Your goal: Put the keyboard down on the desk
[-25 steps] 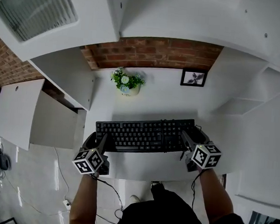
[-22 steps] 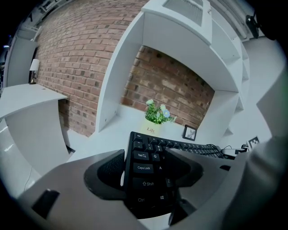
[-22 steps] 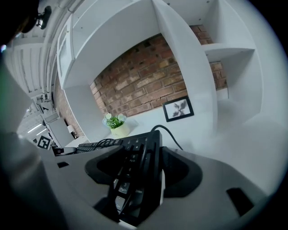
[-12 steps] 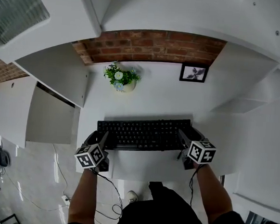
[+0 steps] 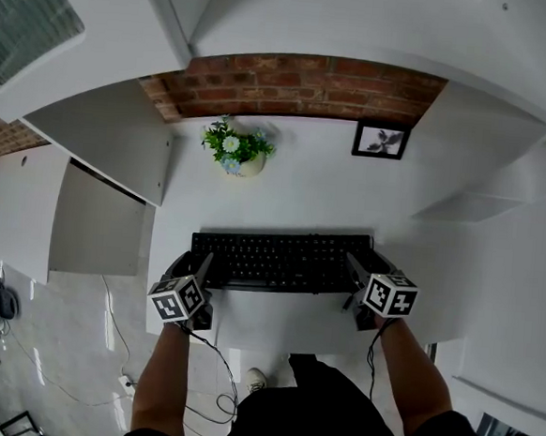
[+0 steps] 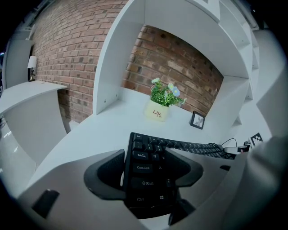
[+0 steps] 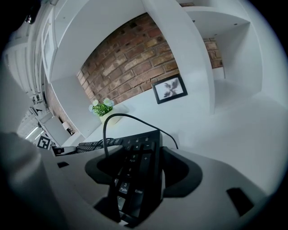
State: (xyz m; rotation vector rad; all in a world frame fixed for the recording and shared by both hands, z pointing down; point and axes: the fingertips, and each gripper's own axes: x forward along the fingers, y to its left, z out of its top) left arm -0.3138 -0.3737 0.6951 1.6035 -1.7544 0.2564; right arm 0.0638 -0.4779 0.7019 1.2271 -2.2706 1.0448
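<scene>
Keyboard (image 5: 284, 260) spans the front part of the white counter (image 5: 313, 192), long side parallel to the front edge and just behind it, well clear of the potted plant (image 5: 233, 150) and the picture frame (image 5: 381, 142) that stand at the back by the brick wall (image 5: 302, 85).

The left claw (image 5: 201, 265) is clamped on the short end with the Ctrl, Shift and Caps Lock keys, its jaws drawn in against the board with nothing else between them. The right claw (image 5: 356, 266) is closed the same way on the number-pad end, where the cable (image 7: 112, 123) loops up out of the back edge.

Gripping both ends likely keeps a long, light board level and stops it sagging or swinging, and it leaves the keys facing up towards the person at the front edge.

From the head view the board looks flat and throws only a thin shadow along its rear edge, so it seems at or very near the surface. Whether its underside is actually touching, I cannot tell.

As I judge it, the placing is nearly done: settle it fully, then part both sets of jaws and draw them outward past the ends without dragging it or snagging the cable.
</scene>
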